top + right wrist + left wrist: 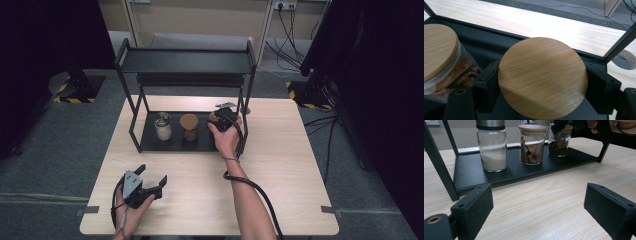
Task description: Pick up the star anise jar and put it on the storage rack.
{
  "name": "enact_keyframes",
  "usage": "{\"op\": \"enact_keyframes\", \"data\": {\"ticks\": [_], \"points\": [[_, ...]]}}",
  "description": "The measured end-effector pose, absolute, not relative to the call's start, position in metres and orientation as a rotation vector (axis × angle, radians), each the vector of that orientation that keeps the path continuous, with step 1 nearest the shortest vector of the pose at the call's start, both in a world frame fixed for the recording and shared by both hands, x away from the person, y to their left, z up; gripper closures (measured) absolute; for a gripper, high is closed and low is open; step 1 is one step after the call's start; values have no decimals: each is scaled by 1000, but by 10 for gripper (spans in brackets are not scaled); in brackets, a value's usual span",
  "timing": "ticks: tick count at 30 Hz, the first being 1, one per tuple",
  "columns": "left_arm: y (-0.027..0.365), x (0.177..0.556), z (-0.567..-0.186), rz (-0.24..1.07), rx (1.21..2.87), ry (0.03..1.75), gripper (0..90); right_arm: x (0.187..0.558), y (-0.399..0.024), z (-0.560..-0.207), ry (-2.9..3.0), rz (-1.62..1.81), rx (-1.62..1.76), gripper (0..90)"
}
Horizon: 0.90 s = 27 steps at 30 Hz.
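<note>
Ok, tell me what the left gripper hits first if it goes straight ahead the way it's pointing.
Probably the front edge of the black rack's lower shelf. The left gripper is open over bare table, aimed at that shelf; behind the edge stand the white-powder jar and the bamboo-lidded jar. Depth is hard to judge.

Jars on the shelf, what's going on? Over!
Right gripper around right jar's lid, on the rack. Left gripper open, over table. Middle jar close beside.
</note>
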<state>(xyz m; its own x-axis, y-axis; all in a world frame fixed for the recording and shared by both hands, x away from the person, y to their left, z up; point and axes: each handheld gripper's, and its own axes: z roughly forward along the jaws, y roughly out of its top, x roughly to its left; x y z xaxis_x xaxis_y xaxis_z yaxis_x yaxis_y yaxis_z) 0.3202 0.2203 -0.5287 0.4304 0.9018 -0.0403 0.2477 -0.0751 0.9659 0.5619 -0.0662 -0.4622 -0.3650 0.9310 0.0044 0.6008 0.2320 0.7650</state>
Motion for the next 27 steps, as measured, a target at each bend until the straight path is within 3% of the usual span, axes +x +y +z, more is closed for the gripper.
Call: {"op": "enact_keyframes", "data": {"ticks": [12, 27], "points": [[220, 320, -529, 748, 1589, 1036, 80, 559, -70, -466, 2073, 972, 1442, 96], [220, 320, -529, 753, 1593, 1034, 80, 548, -68, -459, 2084, 997, 1437, 60]]}}
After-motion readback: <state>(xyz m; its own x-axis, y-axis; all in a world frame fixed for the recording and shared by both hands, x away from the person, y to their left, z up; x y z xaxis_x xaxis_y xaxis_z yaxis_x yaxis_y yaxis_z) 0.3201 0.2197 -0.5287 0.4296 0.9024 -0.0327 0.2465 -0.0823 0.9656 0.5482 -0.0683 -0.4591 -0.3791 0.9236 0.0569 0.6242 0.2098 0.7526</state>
